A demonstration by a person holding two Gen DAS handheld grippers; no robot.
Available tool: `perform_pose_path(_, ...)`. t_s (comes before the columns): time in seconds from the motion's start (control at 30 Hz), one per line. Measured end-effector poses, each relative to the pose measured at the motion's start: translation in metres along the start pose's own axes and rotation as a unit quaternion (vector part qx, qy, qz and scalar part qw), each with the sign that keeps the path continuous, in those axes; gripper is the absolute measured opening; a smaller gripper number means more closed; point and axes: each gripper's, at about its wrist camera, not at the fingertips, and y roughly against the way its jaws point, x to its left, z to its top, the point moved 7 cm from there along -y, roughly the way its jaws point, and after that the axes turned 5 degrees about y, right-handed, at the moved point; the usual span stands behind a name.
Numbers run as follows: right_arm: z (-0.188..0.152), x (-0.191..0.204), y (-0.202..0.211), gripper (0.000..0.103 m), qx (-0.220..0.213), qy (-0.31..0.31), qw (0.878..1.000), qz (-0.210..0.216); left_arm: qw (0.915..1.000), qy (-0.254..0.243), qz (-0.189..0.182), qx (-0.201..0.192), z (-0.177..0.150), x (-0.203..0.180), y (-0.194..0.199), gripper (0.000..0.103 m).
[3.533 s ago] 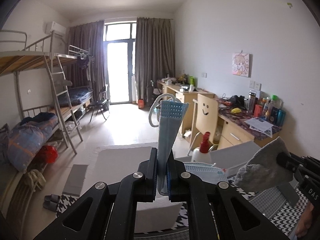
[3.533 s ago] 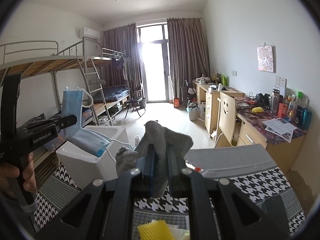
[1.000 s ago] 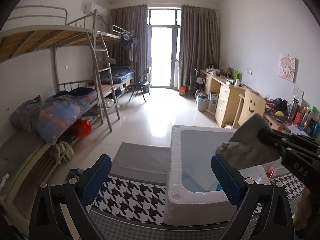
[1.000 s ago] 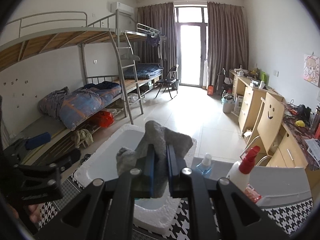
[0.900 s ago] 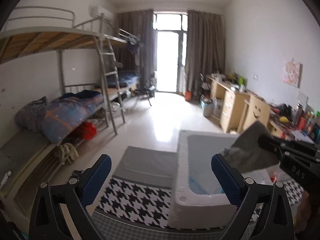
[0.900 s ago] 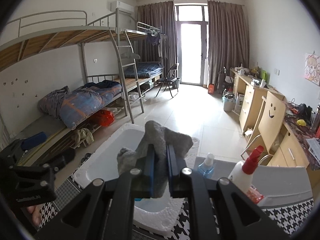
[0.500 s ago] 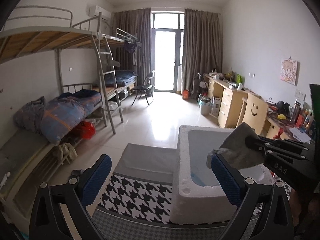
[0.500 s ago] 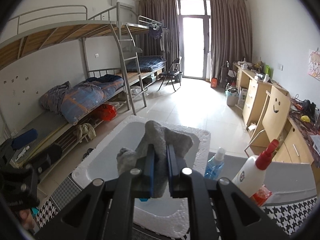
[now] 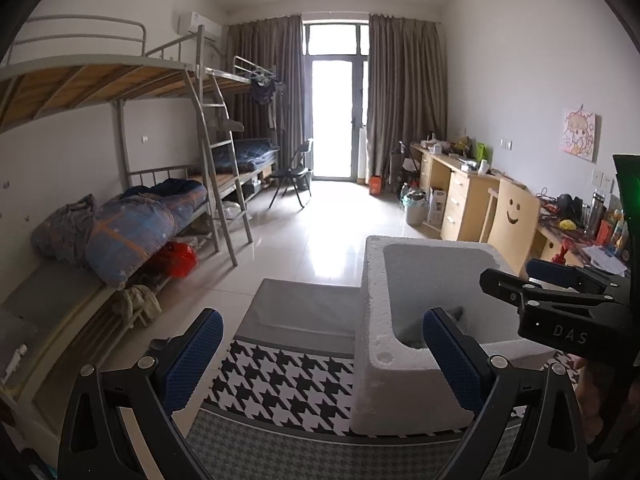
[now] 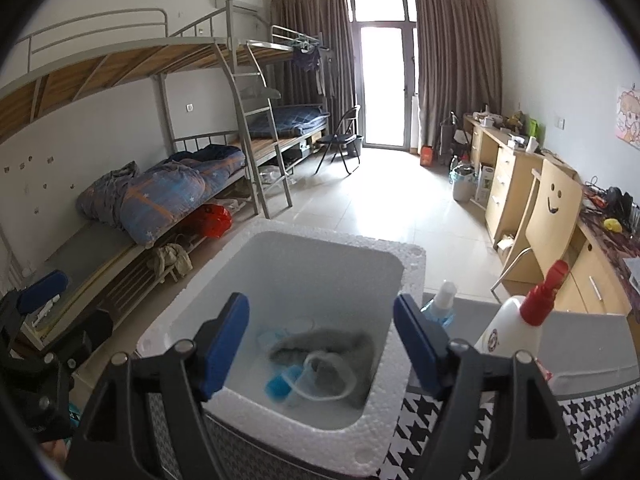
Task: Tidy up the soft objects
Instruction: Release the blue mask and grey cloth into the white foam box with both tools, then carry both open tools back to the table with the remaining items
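Grey cloth (image 10: pixel 320 346) lies crumpled at the bottom of the white foam box (image 10: pixel 412 264), lower centre of the right wrist view. A blue face mask (image 10: pixel 280 386) sits beside it on the box floor, its white ear loop (image 10: pixel 332 376) draped over the cloth. In the left wrist view only a grey corner of the cloth (image 9: pixel 416 334) shows inside the box (image 9: pixel 376 320), right of centre.

Right gripper (image 10: pixel 320 344) hangs above the box opening; jaws opening, blue pads wide apart, nothing between them, cloth lying free below. It appears at the right edge of the left wrist view (image 9: pixel 516 280), held in a hand (image 9: pixel 592 400).

Left gripper (image 9: pixel 320 360) at the bottom of its own view: jaws apart, empty, one pad over the checked mat (image 9: pixel 280 376), the other in front of the box.

The box stands on the table (image 10: pixel 592 332). Just right of it: 1 blue spray bottle (image 10: pixel 442 308) and 1 white bottle with red cap (image 10: pixel 516 328), both upright.

Background: bunk bed (image 9: pixel 120 208) at left, chair with smiley face (image 9: pixel 512 216) at right.
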Motion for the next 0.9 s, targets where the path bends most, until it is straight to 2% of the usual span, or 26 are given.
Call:
perform_pose_path(0.1,-0.002,0.0,0.006,0.078,-0.006,-0.006,1.0,0.002,0.9999,0.01,0.003,-0.001,-0.001,0.004,0.004,0.102)
perform_pose_path(0.3,-0.004,0.002,0.026,0.08,-0.018,-0.008,1.0,-0.001,0.9999,0.0,0.013,0.008,-0.006,0.0,0.008,0.102)
perform_pose_path(0.57,-0.009,0.005,0.053,0.088,-0.031,0.004,0.999,-0.009,0.9999,-0.013,0.003,-0.005,-0.007,-0.014,0.034,0.102)
perform_pose_path(0.67,-0.011,0.004,0.063,0.088,-0.034,0.003,0.999,-0.012,0.9997,-0.018,0.006,-0.017,-0.006,-0.019,0.045,0.102)
perform_pose_path(0.9,-0.024,-0.001,0.095,0.089,-0.052,0.0,0.999,-0.015,0.9992,-0.033,-0.01,-0.022,-0.013,-0.037,0.063,0.102)
